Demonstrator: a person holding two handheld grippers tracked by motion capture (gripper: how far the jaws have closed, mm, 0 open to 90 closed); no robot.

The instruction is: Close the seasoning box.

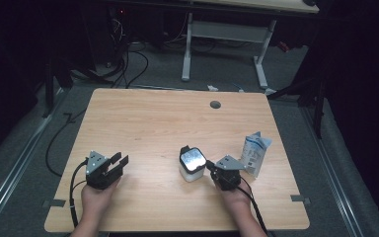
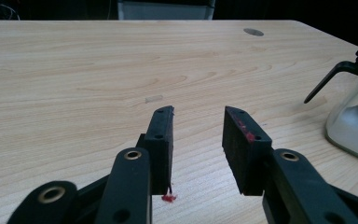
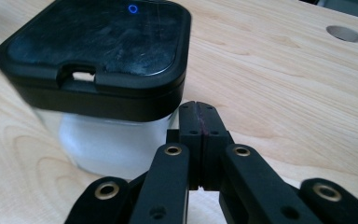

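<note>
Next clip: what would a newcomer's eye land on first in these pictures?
Probably the clear container with a black lid, standing near the front middle of the wooden table. The right claw sits shut right beside it with nothing between its jaws. A white pouch stands upright to the right of that hand, while the left claw waits open and empty over bare wood at the front left.

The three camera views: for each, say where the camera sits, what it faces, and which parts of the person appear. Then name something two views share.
High view: above the person's side, looking forward and down on the table; forearms, hands, left gripper and right gripper show.
Left gripper view: rides that gripper, facing across bare wood; open jaws.
Right gripper view: rides that gripper, beside the container; shut jaws.
Shared: container, high and right gripper views.
</note>
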